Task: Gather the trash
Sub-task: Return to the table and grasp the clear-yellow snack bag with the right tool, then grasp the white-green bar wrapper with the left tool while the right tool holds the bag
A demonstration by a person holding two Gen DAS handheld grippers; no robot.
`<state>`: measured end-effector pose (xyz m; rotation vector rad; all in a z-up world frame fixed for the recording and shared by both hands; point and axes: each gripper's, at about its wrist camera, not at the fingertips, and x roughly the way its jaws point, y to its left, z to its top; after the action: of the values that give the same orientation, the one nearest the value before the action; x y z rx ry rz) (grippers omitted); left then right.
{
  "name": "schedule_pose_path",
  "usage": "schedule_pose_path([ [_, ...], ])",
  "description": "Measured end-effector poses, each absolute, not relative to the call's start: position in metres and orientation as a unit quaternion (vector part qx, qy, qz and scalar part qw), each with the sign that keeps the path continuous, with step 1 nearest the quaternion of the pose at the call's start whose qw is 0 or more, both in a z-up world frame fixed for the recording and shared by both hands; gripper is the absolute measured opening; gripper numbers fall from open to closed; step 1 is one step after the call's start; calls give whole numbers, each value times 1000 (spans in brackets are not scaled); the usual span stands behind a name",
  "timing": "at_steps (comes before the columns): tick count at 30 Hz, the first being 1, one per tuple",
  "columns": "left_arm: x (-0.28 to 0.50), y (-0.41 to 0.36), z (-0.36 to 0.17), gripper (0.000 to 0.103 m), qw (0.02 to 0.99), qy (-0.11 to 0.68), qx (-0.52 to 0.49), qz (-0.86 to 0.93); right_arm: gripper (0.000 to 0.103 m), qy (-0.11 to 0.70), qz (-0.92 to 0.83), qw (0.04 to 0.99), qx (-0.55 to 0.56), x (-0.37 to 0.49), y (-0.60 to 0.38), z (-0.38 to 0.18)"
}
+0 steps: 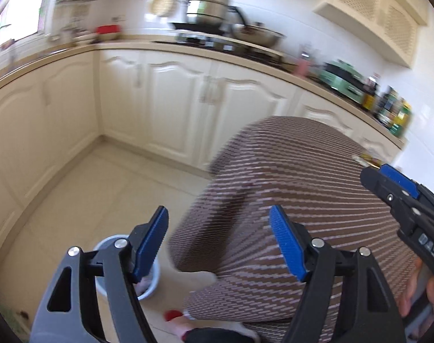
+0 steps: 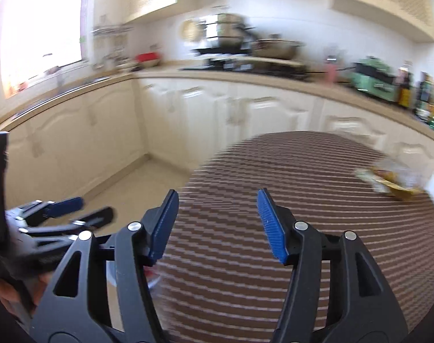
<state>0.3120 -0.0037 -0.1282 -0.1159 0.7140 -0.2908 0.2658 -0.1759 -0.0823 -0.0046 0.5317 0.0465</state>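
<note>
Kitchen corner, both wrist views, frames blurred. The round striped surface is the landmark; it fills the lower right of each view, with the cream cabinets beyond it.

On the far right edge of the surface lies the trash, a crumpled yellow-and-clear wrapper, too smeared to read in detail. It sits well apart from both of your claws, so judge it as the next thing to collect.

Left of the surface and low on the floor stands a pale bin, partly hidden behind your left claw; something white shows inside it. Its place beside the surface suits short carries from surface to bin.

Your left claw is spread wide, blue pads apart, nothing between them, over the near left edge of the surface.

Your right claw is spread somewhat less, also empty, above the near part of the surface and aimed across it.

A small red item lies on the floor just below the surface; what it is cannot be told.
</note>
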Motion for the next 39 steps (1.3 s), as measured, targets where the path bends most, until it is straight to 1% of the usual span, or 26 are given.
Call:
schedule_pose_path([
  [2, 315, -35, -122, 75, 922, 350, -44, -159, 59, 261, -17, 965, 3, 261, -218, -80],
  [6, 323, -100, -111, 75, 917, 352, -11, -190, 61, 255, -103, 961, 27, 249, -310, -78],
  [7, 326, -116, -110, 75, 915, 352, -4, -197, 62, 254, -124, 958, 40, 245, -334, -78],
  [8, 330, -135, -109, 76, 911, 355, 0, -210, 65, 253, -135, 956, 58, 244, -350, -80],
  [11, 344, -183, -111, 76, 906, 359, 19, -224, 68, 251, -165, 943, 145, 242, -416, -91],
  [14, 355, -224, -113, 76, 901, 364, 36, -235, 72, 251, -161, 932, 207, 256, -454, -98],
  [17, 369, -256, -117, 76, 889, 378, 35, -254, 72, 267, -159, 915, 259, 283, -481, -112],
  [20, 381, -287, -121, 76, 884, 384, 48, -262, 71, 303, -147, 892, 302, 311, -502, -128],
  [21, 386, -299, -122, 76, 882, 386, 56, -264, 65, 313, -138, 883, 322, 318, -511, -134],
  [22, 389, -306, -122, 76, 881, 387, 59, -265, 37, 318, -135, 880, 326, 324, -513, -135],
  [23, 392, -311, -123, 76, 880, 389, 58, -267, 23, 326, -133, 878, 323, 328, -517, -137],
  [24, 397, -318, -123, 76, 878, 392, 53, -270, 20, 328, -133, 878, 322, 331, -523, -138],
  [25, 401, -324, -124, 76, 874, 398, 48, -274, 16, 324, -132, 881, 319, 332, -527, -138],
  [29, 420, -351, -136, 76, 859, 426, 32, -282, 13, 268, -181, 907, 268, 316, -530, -124],
  [32, 429, -366, -145, 76, 855, 437, 32, -277, 13, 224, -236, 924, 200, 303, -521, -106],
  [36, 438, -387, -156, 76, 851, 450, 46, -266, 13, 227, -248, 924, 183, 308, -521, -110],
  [39, 450, -392, -162, 76, 844, 476, 46, -244, 13, 225, -247, 924, 189, 308, -524, -110],
])
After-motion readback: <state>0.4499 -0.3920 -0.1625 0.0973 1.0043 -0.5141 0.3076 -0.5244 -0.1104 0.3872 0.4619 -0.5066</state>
